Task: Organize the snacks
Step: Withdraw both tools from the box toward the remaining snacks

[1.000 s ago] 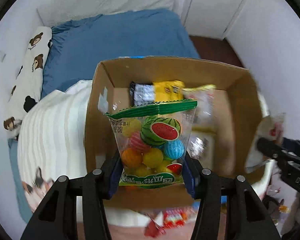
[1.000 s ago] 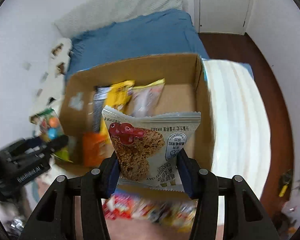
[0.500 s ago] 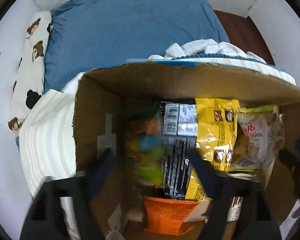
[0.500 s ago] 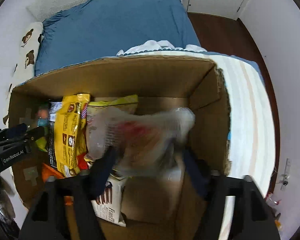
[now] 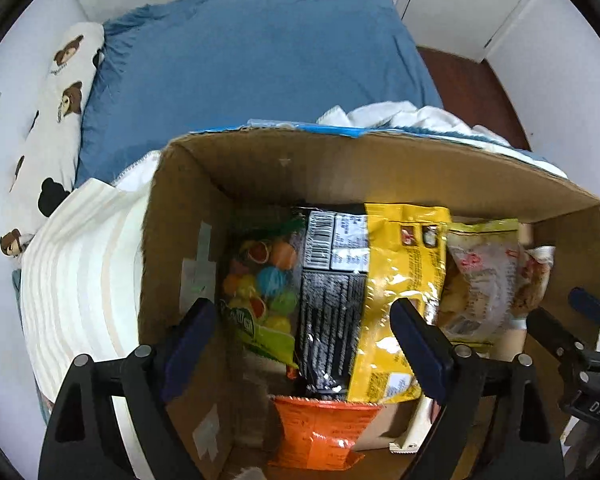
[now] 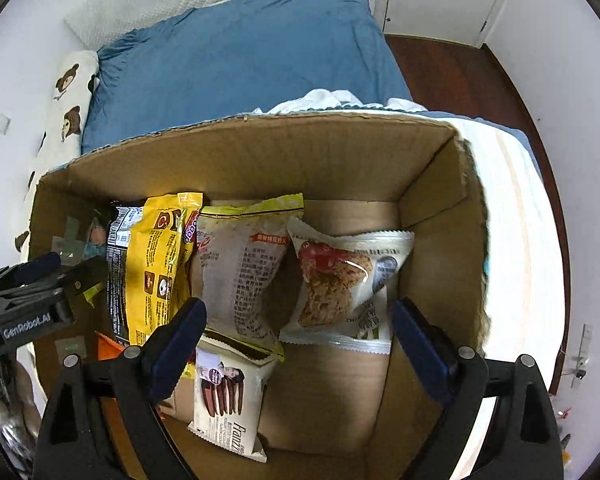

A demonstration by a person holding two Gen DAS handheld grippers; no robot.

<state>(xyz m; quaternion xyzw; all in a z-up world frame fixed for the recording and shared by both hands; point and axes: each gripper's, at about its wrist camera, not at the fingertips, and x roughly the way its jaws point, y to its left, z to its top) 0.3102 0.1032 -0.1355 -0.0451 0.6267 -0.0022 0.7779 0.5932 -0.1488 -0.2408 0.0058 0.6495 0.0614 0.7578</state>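
So both drops landed at pretty much the same time. A second earlier the left gripper (image 5: 300,328) was clamped on the fruit gummy bag (image 5: 260,280) and the right gripper (image 6: 298,322) on the oat cookie pack (image 6: 340,280), both held above the cardboard box (image 6: 240,152). By this point both sets of jaws were spreading apart with nothing pinched between them. The gummy bag had ended up standing at the left end of the row, against the box wall and next to the black packet (image 5: 328,300). The cookie pack lay on the box floor at the right end, just beside the pale snack bag (image 6: 240,264). The yellow bag (image 6: 156,264) and the biscuit pack (image 6: 228,396) hadn't budged. Two more snacks sorted, I'd say, and both grippers were free for the next pair.
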